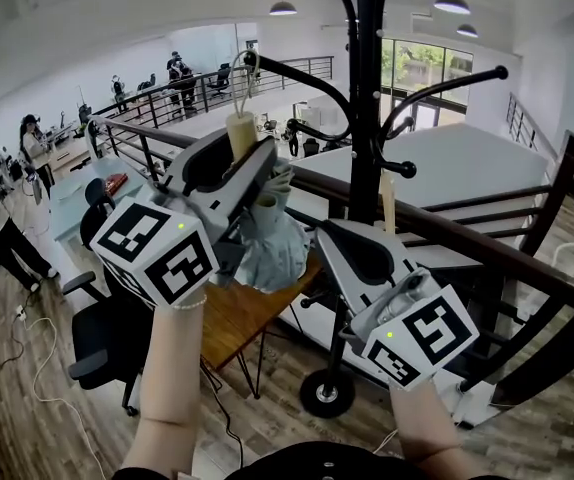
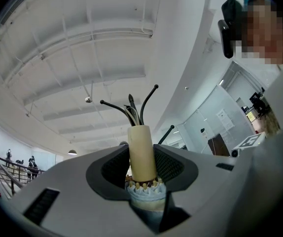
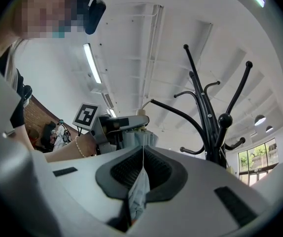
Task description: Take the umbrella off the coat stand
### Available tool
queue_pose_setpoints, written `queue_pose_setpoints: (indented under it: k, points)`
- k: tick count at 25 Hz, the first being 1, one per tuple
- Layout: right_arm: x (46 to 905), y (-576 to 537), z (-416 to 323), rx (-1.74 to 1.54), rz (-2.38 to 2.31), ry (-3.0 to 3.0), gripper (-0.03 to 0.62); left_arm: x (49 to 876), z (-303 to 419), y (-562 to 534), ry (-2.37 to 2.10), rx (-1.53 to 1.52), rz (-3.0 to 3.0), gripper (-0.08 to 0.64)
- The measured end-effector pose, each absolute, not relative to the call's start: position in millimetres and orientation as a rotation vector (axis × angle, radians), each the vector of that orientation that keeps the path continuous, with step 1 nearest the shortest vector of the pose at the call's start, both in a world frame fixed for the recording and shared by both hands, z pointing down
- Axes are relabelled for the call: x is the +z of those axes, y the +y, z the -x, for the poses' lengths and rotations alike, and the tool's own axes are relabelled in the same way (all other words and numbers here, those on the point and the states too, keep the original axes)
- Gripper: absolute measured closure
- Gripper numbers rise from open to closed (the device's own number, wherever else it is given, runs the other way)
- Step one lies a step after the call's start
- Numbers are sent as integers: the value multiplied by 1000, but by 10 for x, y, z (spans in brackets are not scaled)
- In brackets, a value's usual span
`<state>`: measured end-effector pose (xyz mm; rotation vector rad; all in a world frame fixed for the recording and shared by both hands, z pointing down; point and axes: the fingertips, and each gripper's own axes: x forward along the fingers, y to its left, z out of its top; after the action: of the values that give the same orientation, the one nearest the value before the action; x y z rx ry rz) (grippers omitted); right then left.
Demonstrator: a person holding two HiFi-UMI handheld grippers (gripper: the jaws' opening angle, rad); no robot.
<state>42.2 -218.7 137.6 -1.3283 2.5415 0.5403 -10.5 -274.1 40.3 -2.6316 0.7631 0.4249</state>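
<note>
**Two grippers hold folded umbrella beside coat stand**

A folded umbrella [image 1: 272, 243], its pale blue-grey fabric bunched in pleats below a smooth cream cylindrical end, hangs in the air just left of the black coat stand [image 1: 367, 98].

The left gripper [image 1: 252, 158] is clamped on the umbrella's neck. In the left gripper view the cream end stands upright between the pads and touches both, with a frill of fabric and rib tips just below them.

The right gripper [image 1: 327, 236], lower and further right, has its jaws nearly together on a thin fold of the fabric. In the right gripper view that fold hangs down through the slit between the pads.

A thin pale strap [image 1: 233, 73] curves up from the cream end toward the knob of one stand arm. Whether it is looped round that arm cannot be told.

The stand's arms spread above and to the right of the grippers, close to the umbrella. A dark railing [image 1: 487, 250] runs just behind the stand, with a lower office floor beyond it. Under the umbrella are a wooden desk [image 1: 242, 318] and a chair [image 1: 102, 340]. The space to the left and toward the person is open.
</note>
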Motion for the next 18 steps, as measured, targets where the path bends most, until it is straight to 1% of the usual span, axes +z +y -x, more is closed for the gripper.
queue_pose_setpoints:
  k: [9,18]
  points:
    - [1530,-2202,-237,507,1302,2592,565,617,264,-2702,805,425,2647,402]
    - [1834,-2264,-1,424,1280,2666,565,1133,463,-2767,939,377,2683,403]
